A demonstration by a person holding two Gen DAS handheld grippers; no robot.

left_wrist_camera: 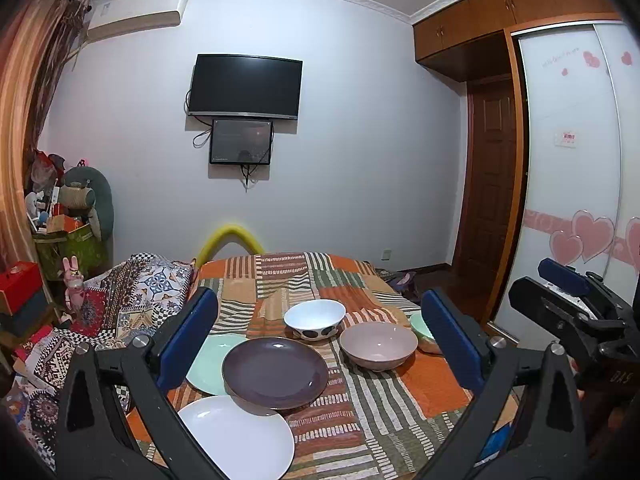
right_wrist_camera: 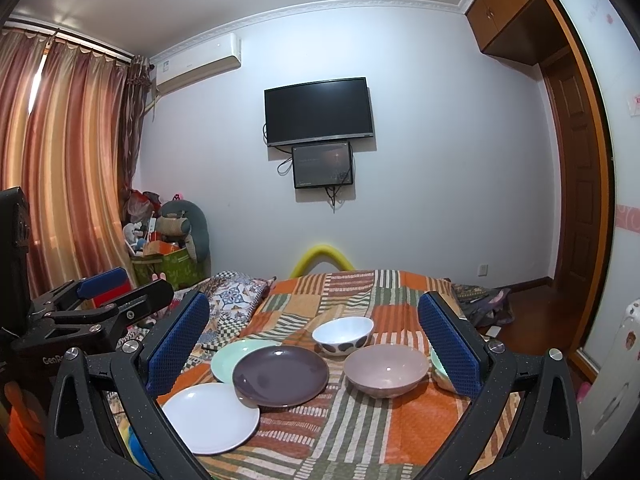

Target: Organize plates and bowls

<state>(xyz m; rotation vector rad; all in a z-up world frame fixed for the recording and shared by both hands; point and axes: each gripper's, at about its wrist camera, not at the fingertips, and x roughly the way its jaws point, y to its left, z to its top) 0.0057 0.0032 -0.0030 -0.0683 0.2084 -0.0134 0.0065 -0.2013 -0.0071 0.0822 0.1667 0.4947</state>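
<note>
On a striped patchwork cloth (left_wrist_camera: 360, 420) lie a white plate (left_wrist_camera: 240, 436), a purple plate (left_wrist_camera: 276, 372) overlapping it, and a mint plate (left_wrist_camera: 208, 360) partly under the purple one. Behind stand a white spotted bowl (left_wrist_camera: 315, 318), a pinkish bowl (left_wrist_camera: 378, 345) and a mint bowl (left_wrist_camera: 420, 326) half hidden by a finger. My left gripper (left_wrist_camera: 320, 344) is open and empty, above the near edge. My right gripper (right_wrist_camera: 316, 344) is open and empty beside it, facing the same dishes: white plate (right_wrist_camera: 210, 418), purple plate (right_wrist_camera: 280, 374), pinkish bowl (right_wrist_camera: 386, 370).
A patterned quilt (left_wrist_camera: 132, 292) lies at the left of the cloth. Boxes and toys (left_wrist_camera: 68, 224) pile up in the left corner. A wardrobe with sliding doors (left_wrist_camera: 572, 160) and a door (left_wrist_camera: 492, 176) are at the right. A TV (left_wrist_camera: 245, 86) hangs on the far wall.
</note>
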